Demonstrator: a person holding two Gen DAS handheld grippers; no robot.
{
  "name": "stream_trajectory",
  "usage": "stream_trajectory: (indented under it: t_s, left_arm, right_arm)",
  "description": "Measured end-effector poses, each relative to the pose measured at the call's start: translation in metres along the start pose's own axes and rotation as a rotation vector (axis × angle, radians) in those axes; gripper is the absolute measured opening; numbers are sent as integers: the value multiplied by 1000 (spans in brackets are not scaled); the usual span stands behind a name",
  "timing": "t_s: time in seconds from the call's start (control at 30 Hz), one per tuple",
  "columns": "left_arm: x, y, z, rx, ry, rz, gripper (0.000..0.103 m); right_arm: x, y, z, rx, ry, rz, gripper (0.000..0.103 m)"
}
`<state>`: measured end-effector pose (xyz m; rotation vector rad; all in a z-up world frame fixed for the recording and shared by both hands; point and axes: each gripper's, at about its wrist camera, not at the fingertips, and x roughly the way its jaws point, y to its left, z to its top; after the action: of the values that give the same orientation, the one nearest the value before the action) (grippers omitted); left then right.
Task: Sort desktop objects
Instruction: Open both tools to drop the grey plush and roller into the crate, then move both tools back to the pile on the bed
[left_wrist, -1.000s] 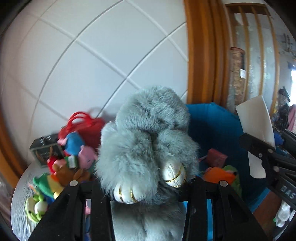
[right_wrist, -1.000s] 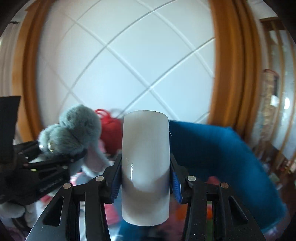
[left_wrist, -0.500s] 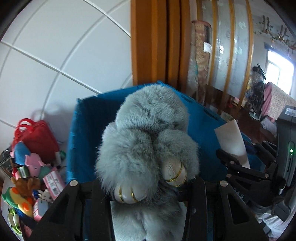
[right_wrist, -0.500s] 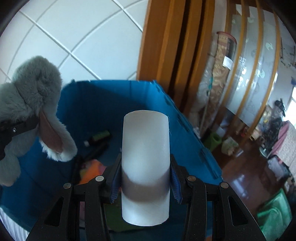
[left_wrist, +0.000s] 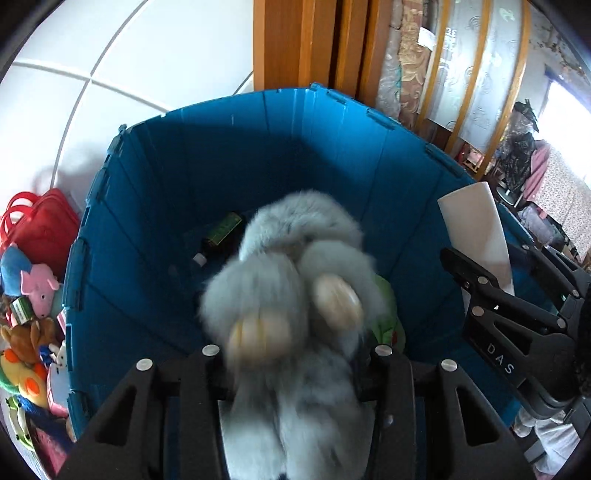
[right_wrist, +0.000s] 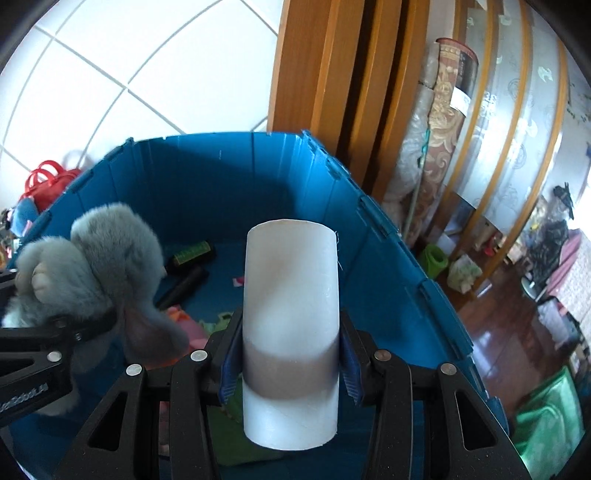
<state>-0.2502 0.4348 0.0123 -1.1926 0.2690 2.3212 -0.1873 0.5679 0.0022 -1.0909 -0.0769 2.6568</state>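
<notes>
Left gripper (left_wrist: 295, 354) is tipped steeply down over the blue bin (left_wrist: 155, 206), and its jaws have just been opening a touch with the grey plush rabbit (left_wrist: 295, 280) between them. The rabbit is blurred in the left view, so I can't tell whether the pads press on it or have let go. Its body runs lengthwise away from the gripper, head end out over the bin's floor, paws up toward the camera.

Off to the far left, outside the bin wall, sits a red bag (left_wrist: 40, 221) and a heap of small toys (left_wrist: 29, 295), just beside the bin.

On the bin floor past the rabbit: a green-labelled bottle (right_wrist: 192, 254) and a dark tube (right_wrist: 184, 284) lying flat, with orange and green soft things near them.

Over to the right gripper (right_wrist: 291, 358): also angled down above the bin, clamped on a white cylinder (right_wrist: 291, 317), blue pads tight to both flanks. The cylinder's long axis runs straight out along the fingers, far end over the bin's middle. The two grippers hang side by side, close but apart.

Right of the bin, wooden door frame (right_wrist: 332, 74), rolled mats (right_wrist: 443, 122) leaning upright.
</notes>
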Motion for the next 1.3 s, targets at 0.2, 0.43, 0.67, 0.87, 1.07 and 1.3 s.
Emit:
stream_trajectory:
  t_s: [0.2, 0.43, 0.67, 0.87, 1.07, 1.3]
  left_arm:
    - [1, 5, -9, -5, -9, 44, 40]
    - [14, 13, -5, -34, 73, 86, 40]
    - [12, 16, -6, -38, 59, 105, 40]
    - [-7, 11, -10, -6, -56, 124, 40]
    - [-16, 9, -12, 2, -116, 159, 40]
    - [-19, 22, -10, -63, -138, 122, 40]
  right_arm:
    - [4, 0, 1, -23, 9, -3, 45]
    - [5, -4, 1, 16, 17, 1, 49]
    - [-4, -7, 2, 51, -33, -4, 79]
    - [-8, -11, 1, 76, -65, 14, 88]
    - [-10, -11, 1, 92, -84, -2, 91]
    - [-15, -11, -1, 101, -130, -29, 92]
